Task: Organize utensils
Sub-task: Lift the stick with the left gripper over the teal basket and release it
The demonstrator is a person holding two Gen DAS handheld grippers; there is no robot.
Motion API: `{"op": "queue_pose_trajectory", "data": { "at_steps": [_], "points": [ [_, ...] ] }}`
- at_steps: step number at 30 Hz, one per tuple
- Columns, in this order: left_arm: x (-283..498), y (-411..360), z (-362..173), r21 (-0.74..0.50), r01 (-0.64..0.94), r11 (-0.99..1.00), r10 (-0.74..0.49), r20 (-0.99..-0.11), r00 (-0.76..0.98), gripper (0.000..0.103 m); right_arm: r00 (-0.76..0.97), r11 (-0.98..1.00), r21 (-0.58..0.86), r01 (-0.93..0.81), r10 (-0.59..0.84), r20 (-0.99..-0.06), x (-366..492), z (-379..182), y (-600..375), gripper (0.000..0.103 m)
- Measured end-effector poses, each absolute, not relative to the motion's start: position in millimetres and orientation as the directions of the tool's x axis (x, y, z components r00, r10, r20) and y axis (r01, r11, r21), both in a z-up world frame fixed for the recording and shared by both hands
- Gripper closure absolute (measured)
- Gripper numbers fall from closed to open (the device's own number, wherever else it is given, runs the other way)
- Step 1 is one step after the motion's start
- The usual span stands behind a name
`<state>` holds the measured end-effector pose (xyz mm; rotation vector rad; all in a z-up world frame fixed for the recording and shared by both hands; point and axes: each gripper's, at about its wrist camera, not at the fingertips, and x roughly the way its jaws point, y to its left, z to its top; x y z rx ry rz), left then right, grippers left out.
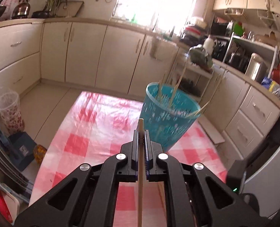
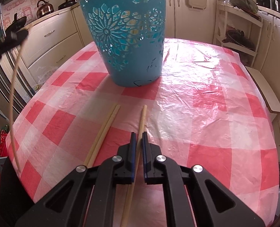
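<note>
A chopstick (image 1: 140, 162) is pinched between the pressed-together jaws of the left gripper (image 1: 141, 134), its tip poking out just past the fingertips and its shaft running back under the camera. The gripper is held up above the table; in its view the teal basket (image 1: 168, 117) sits at about 1 o'clock from the tip, blurred, with several chopsticks (image 1: 175, 90) leaning inside it — one bends out over the rim at 3 o'clock.

In the right wrist view a second chopstick (image 2: 141, 121) lies on the red-and-white checked cloth (image 2: 206, 113) and passes between the right gripper's (image 2: 138, 134) fingers. The jaws are nearly together around it, but a thin gap shows on each side, so I cannot tell whether they grip it. Just beside it, at 9 o'clock, a pair (image 2: 106, 126) lies flat and touching — both point toward the basket (image 2: 128, 37), which stands upright at 12 o'clock.

At 9 o'clock in that view the left gripper (image 2: 13, 36) shows dark and blurred, its chopstick (image 2: 12, 102) hanging down in a curve.
</note>
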<state>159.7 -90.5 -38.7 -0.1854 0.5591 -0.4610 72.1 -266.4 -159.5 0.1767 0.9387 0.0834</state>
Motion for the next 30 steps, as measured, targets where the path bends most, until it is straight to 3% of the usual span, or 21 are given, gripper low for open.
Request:
{"op": "queue_pose_trajectory", "data": {
  "at_steps": [5,18,23,30],
  "points": [
    [161.5,-98.7,16.4,-0.321,0.423,0.848,-0.515,-0.304,0.801,0.098,0.589,0.979,0.202,0.007,0.159,-0.792,72.1,-159.6,-268.5,0.097],
    [224.8,-160.5,73.6,-0.275,0.428,0.861,-0.467,-0.092,0.88,0.098,0.588,0.958,0.287,0.019,0.221,-0.778,72.7,-162.0,-279.5,0.097],
    [256.5,-178.8,51.4,-0.267,0.378,0.887,-0.416,-0.102,0.904,0.098,0.588,0.948,0.318,0.023,0.244,-0.771,72.7,-163.1,-283.3,0.097],
    [271.2,-200.0,-3.2,-0.2,0.375,0.905,-0.418,-0.254,0.872,0.096,0.587,0.94,0.339,0.026,0.261,-0.767,72.0,-163.7,-286.0,0.097]
  ]
}}
